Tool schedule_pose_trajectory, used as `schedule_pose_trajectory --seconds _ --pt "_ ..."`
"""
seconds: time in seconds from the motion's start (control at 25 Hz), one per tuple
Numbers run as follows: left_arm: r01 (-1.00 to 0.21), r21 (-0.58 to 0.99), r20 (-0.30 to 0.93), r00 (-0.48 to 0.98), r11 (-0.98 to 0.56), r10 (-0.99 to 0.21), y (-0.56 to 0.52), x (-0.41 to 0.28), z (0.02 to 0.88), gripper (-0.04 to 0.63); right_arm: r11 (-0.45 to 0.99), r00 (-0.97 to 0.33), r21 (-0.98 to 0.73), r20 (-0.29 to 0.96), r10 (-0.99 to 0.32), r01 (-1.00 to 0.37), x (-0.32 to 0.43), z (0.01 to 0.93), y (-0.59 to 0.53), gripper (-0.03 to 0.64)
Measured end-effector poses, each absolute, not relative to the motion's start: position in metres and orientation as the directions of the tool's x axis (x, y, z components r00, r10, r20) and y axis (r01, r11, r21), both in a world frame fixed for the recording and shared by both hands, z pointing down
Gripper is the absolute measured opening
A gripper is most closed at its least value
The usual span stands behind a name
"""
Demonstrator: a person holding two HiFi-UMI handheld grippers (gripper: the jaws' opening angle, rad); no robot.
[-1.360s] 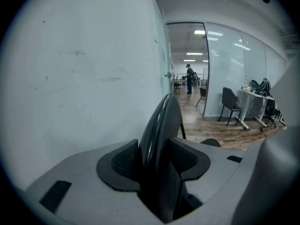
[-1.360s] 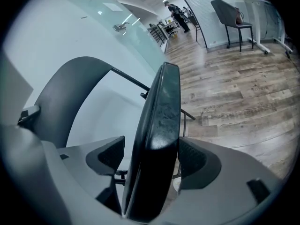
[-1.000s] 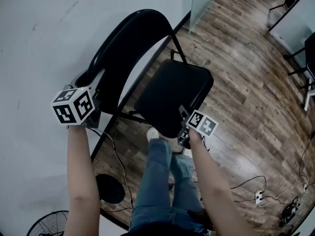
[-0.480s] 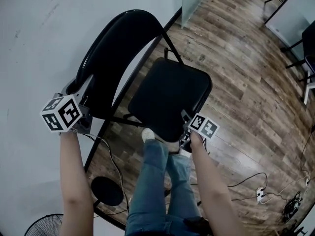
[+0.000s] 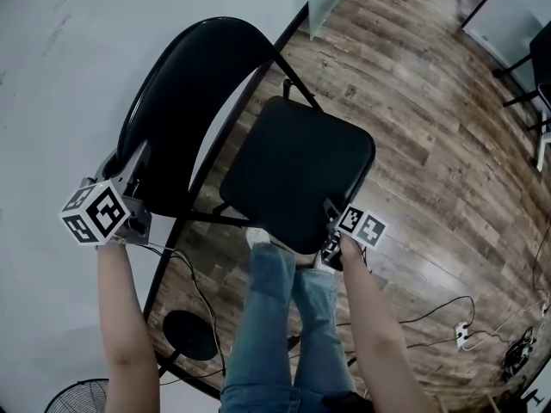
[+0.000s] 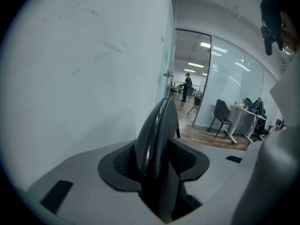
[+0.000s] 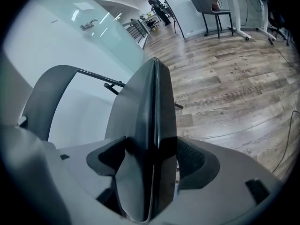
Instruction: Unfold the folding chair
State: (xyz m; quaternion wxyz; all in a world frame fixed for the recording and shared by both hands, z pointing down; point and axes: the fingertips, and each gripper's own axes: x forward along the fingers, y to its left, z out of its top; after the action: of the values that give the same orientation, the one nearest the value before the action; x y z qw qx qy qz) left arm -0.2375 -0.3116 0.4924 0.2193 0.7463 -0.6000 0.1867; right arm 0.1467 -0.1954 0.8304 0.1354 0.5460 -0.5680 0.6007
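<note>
From where I stand, the chair's backrest (image 5: 185,101) is smooth black with a soft gloss, like moulded plastic or vinyl, and the seat (image 5: 297,175) is a duller, matt black. The frame (image 5: 293,76) is thin, black-painted metal tube. The floor (image 5: 430,144) is wood-grain plank with a low sheen. The wall (image 5: 60,58) is matt pale paint, faintly scuffed. The left claw (image 6: 157,172) is matt grey plastic with dimpled dark pads (image 6: 119,163).
</note>
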Motion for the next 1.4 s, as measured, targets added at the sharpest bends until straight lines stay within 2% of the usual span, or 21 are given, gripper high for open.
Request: schedule_pose_trajectory --seconds 0.24,0.36,0.4,0.44,0.52,0.6,0.88,1.24,1.28,1.4 --pt "-0.977 0.119 0.553 0.212 -0.175 -0.806 -0.312 -0.239 0.508 0.183 -0.339 -0.343 -0.510 0.827 -0.445 -0.790 0.162 0.848 -0.187 0.324" --pt "-0.970 0.170 0.558 0.241 -0.174 -0.794 -0.314 -0.233 0.532 0.184 -0.332 -0.280 -0.459 0.839 -0.466 -0.824 0.182 0.848 -0.188 0.273" --pt "-0.964 0.193 0.561 0.261 -0.182 -0.785 -0.312 -0.226 0.542 0.183 -0.281 -0.285 -0.465 0.817 -0.501 -0.839 0.183 0.843 -0.194 0.231" --pt "-0.959 0.206 0.563 0.279 -0.195 -0.778 -0.311 -0.216 0.550 0.180 -0.192 -0.303 -0.468 0.781 -0.545 -0.862 0.176 0.834 -0.205 0.000" --pt "-0.958 0.186 0.560 0.284 -0.216 -0.778 -0.315 -0.201 0.554 0.167 -0.007 -0.339 -0.420 0.741 -0.579 -0.908 0.150 0.820 -0.233 0.000" --pt "-0.956 0.187 0.561 0.291 -0.225 -0.775 -0.319 -0.196 0.554 0.167 0.043 -0.358 -0.408 0.741 -0.568 -0.912 0.136 0.818 -0.249 0.000" --pt "-0.962 0.170 0.557 0.274 -0.215 -0.784 -0.315 -0.198 0.554 0.170 -0.045 -0.316 -0.391 0.802 -0.506 -0.919 0.161 0.839 -0.219 0.000" --pt "-0.974 0.139 0.562 0.227 -0.179 -0.796 -0.317 -0.203 0.558 0.182 -0.044 -0.290 -0.351 0.831 -0.475 -0.935 0.173 0.811 -0.186 0.000" --pt "-0.978 0.134 0.570 0.206 -0.157 -0.795 -0.319 -0.205 0.557 0.199 -0.043 -0.288 -0.349 0.831 -0.477 -0.936 0.175 0.804 -0.186 0.000" --pt "-0.991 0.095 0.586 0.133 -0.095 -0.800 -0.317 -0.217 0.549 0.391 -0.028 -0.292 -0.348 0.825 -0.484 -0.937 0.174 0.785 -0.183 0.000"
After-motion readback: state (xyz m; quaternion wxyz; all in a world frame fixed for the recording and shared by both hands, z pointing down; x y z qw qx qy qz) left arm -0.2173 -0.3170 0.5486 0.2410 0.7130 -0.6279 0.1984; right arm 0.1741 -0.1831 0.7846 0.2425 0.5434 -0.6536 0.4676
